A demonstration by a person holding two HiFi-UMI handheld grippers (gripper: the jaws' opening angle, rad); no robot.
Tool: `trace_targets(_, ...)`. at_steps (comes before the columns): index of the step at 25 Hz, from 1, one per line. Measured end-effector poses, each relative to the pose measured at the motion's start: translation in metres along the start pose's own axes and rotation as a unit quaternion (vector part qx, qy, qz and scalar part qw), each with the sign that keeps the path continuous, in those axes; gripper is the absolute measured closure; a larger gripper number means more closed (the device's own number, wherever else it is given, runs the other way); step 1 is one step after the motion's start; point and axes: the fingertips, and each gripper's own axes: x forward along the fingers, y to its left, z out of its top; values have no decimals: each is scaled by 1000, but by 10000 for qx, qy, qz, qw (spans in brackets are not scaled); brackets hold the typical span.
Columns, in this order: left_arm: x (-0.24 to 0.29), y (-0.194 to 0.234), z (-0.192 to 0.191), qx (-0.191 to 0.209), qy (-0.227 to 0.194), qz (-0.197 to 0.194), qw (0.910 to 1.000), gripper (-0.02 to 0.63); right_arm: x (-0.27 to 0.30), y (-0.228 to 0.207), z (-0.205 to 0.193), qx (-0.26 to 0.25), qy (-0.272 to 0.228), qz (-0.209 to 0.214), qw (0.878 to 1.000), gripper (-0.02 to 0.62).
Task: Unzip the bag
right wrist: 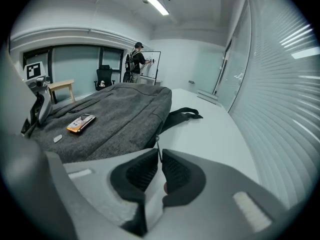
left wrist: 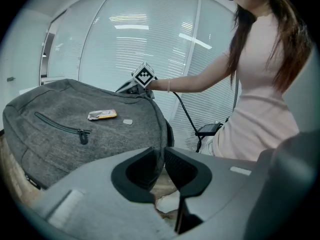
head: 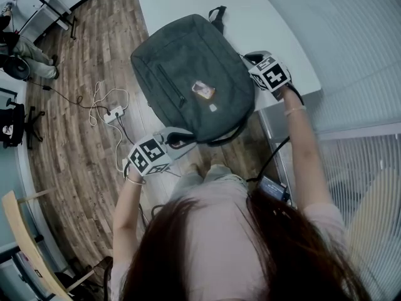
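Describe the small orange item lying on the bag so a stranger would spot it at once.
On the white table lies a grey backpack. Near the middle of its upturned front sits a small flat orange-and-silver item. It is the only coloured thing there; the label beside it is pale grey and smaller.

Counted: one bag [head: 188,74]; one table [head: 263,17]; two grippers, left gripper [head: 182,140] and right gripper [head: 252,60]; two zipper pulls, main pull [right wrist: 158,149] and pocket pull [left wrist: 83,136]; one orange tag [head: 203,90]; one power strip [head: 113,114].
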Motion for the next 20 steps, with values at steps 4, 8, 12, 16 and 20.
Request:
trace_targets(4,-2,-2,2,-46,-65,32,10000,534,-3,-3,-5,192,2,-92,9998,552)
trace_targets(8,-7,-1,4,-132,-276,74,9995,534,-7,-3,-8,351,-35,-225,9991,543)
trace_targets(12,-17,3,8,-150,-462,164,9987,535,-14,-1,-7,536,-166,-386,9977,540)
trace_targets(16,-26,10,8,-91,-497,339,9981,535,-28,1,0,772,-345,-604,9946,538)
trace_targets(20,-37,21,12,-85,-742,592,9955,535,-42,9,5,971,-389,-754,9917,540)
